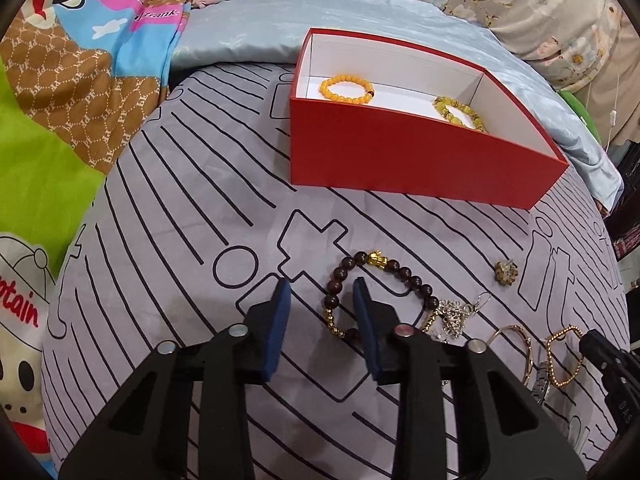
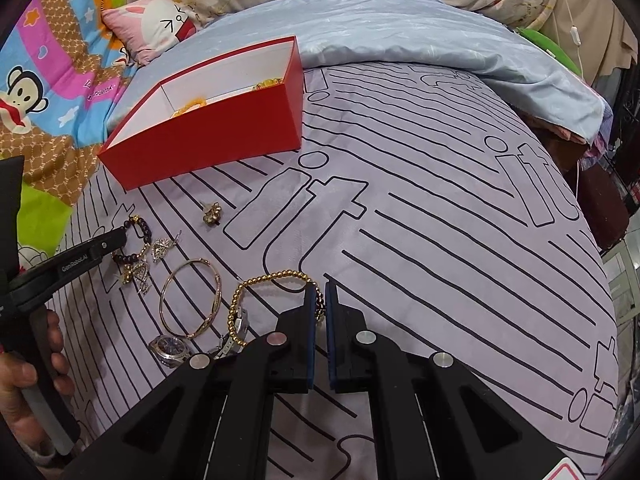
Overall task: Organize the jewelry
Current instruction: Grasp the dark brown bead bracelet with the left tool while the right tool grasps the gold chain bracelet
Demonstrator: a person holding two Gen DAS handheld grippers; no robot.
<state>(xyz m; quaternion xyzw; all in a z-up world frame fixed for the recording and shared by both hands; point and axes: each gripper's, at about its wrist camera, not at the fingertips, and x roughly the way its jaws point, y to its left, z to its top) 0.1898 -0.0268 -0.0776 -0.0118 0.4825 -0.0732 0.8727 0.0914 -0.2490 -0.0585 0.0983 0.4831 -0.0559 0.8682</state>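
Note:
A red box with a white inside holds an orange bead bracelet and a yellow bead bracelet. My left gripper is open; its right finger lies inside the ring of a dark brown bead bracelet with a gold charm, its left finger outside. My right gripper is nearly shut, its fingers either side of a gold bead bracelet on the bed. The left gripper also shows in the right wrist view.
On the lilac striped sheet lie a brown flower brooch, silver earrings, a rose-gold bangle and a wristwatch. A light blue blanket and cartoon bedding lie behind.

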